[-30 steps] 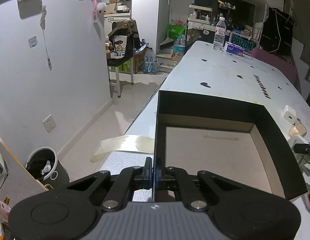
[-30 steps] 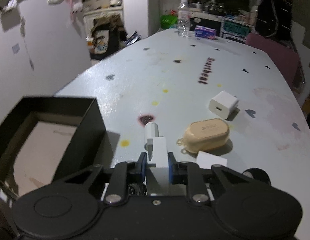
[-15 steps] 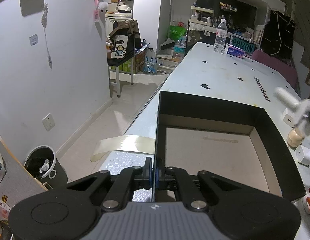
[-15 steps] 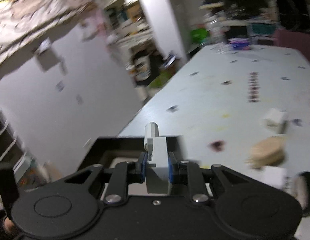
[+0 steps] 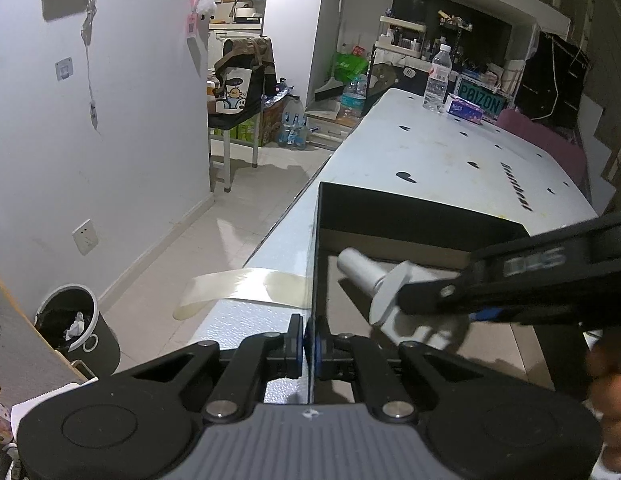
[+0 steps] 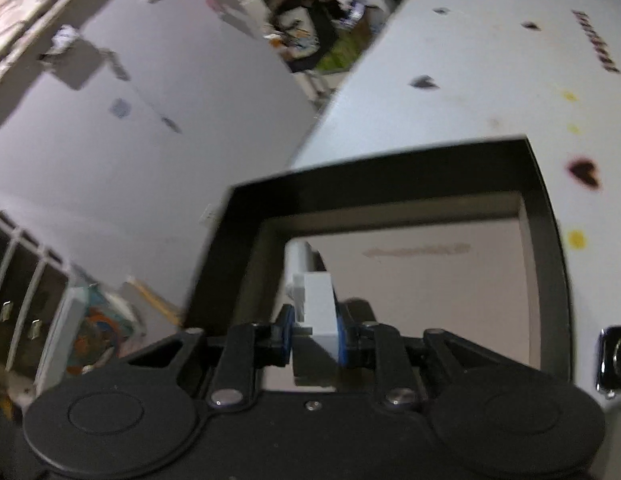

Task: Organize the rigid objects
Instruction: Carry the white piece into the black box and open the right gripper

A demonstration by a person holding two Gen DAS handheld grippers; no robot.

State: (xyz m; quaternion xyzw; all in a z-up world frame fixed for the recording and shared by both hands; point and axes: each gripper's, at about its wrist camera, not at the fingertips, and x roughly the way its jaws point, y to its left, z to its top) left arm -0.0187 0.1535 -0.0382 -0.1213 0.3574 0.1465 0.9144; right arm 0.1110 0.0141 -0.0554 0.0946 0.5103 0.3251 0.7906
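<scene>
White table [image 5: 450,152], cluttered room | left gripper [image 5: 309,344] pinched on box [image 6: 544,216] wall | right gripper [image 6: 312,330] clamps grey part [image 6: 316,306] over box interior | risk: releasing high, part may bounce out or roll

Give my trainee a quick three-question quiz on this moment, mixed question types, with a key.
1. True or false: the left gripper is clamped on the near wall of the black box.
2. What does the right gripper hold? A) water bottle B) white plastic part C) tape strip
3. Fill in: the white plastic part is held over the box's ___.

Key: 1 true. 2 B. 3 open inside; the pictures do not show whether it touches the floor of the box.
</scene>
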